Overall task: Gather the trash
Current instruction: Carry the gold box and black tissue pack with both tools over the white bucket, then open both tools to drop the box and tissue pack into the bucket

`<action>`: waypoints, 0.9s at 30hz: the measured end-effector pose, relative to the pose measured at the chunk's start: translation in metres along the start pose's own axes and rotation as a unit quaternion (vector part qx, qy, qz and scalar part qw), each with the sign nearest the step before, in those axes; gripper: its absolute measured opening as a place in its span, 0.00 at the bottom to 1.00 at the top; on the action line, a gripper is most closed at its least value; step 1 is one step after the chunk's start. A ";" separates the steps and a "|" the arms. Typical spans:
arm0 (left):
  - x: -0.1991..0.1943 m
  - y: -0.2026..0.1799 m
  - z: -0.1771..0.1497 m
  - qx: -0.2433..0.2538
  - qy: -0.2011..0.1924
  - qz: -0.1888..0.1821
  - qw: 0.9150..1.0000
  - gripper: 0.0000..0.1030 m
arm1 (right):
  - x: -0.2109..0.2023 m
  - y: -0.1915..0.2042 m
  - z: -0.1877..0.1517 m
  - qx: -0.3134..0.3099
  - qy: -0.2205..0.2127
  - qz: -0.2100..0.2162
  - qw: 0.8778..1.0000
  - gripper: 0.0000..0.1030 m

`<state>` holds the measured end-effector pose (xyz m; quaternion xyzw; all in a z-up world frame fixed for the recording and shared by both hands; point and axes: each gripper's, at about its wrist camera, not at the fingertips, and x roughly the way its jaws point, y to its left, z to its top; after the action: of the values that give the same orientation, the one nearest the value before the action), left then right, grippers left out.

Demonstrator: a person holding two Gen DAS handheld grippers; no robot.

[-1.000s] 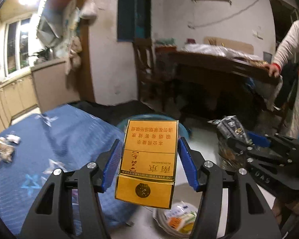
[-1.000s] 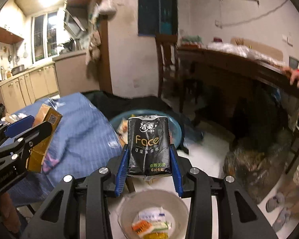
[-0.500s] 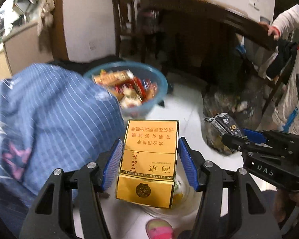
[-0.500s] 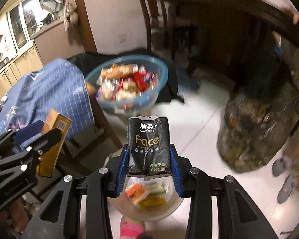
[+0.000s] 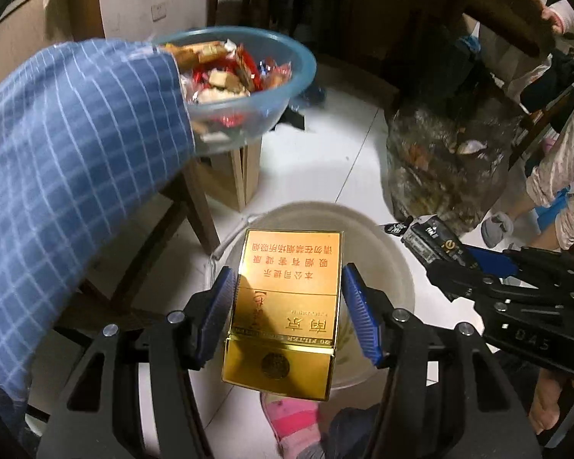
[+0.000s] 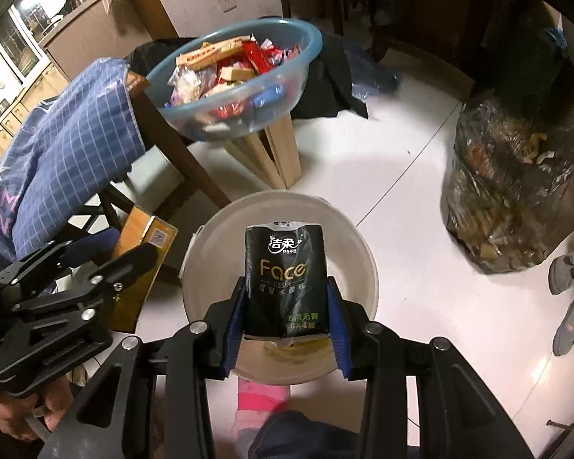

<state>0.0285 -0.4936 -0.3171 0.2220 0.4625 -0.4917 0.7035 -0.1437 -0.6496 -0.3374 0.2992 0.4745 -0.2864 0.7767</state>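
Moved: both grippers are pointing lower than a second ago, the white bucket (image 6: 279,206) now filling the view beneath them.
Left gripper (image 5: 289,308): pads are clamping a gold cigarette box (image 5: 287,306), hanging over the bucket.
Right gripper (image 6: 285,319): narrowly set, squeezing a black tissue pack (image 6: 285,279) above the bucket.
Around: blue bowl (image 6: 306,65) of wrappers on a stool, full trash bag (image 6: 512,187) on the floor.

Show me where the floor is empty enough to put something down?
Bare white floor lies between the white bucket, the wooden stool and the full trash bag. It is crowded left of the bucket, under the table legs, and the blue basin is piled with wrappers.
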 end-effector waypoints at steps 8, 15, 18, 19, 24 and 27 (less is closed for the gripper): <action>0.010 0.000 -0.003 0.002 0.014 0.005 1.000 0.54 | 0.006 -0.004 -0.002 0.007 0.006 0.003 1.000 0.39; 0.012 -0.002 -0.002 0.003 0.014 0.010 1.000 0.54 | 0.007 -0.005 -0.001 0.008 0.005 0.001 1.000 0.40; 0.014 -0.002 0.000 0.004 0.016 0.010 1.000 0.54 | 0.006 -0.005 -0.001 0.008 0.006 0.001 1.000 0.40; 0.015 -0.001 0.000 0.005 0.016 0.010 1.000 0.54 | 0.006 -0.005 -0.001 0.009 0.006 0.001 1.000 0.41; 0.020 -0.002 -0.001 0.005 0.022 0.008 1.000 0.54 | 0.007 -0.005 0.000 0.007 0.009 0.000 1.000 0.41; 0.022 -0.003 0.000 0.008 0.024 0.008 1.000 0.54 | 0.008 -0.005 0.000 0.006 0.010 0.003 1.000 0.44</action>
<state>0.0272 -0.5054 -0.3357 0.2433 0.4731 -0.4844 0.6945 -0.1440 -0.6536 -0.3461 0.3082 0.4794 -0.2841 0.7711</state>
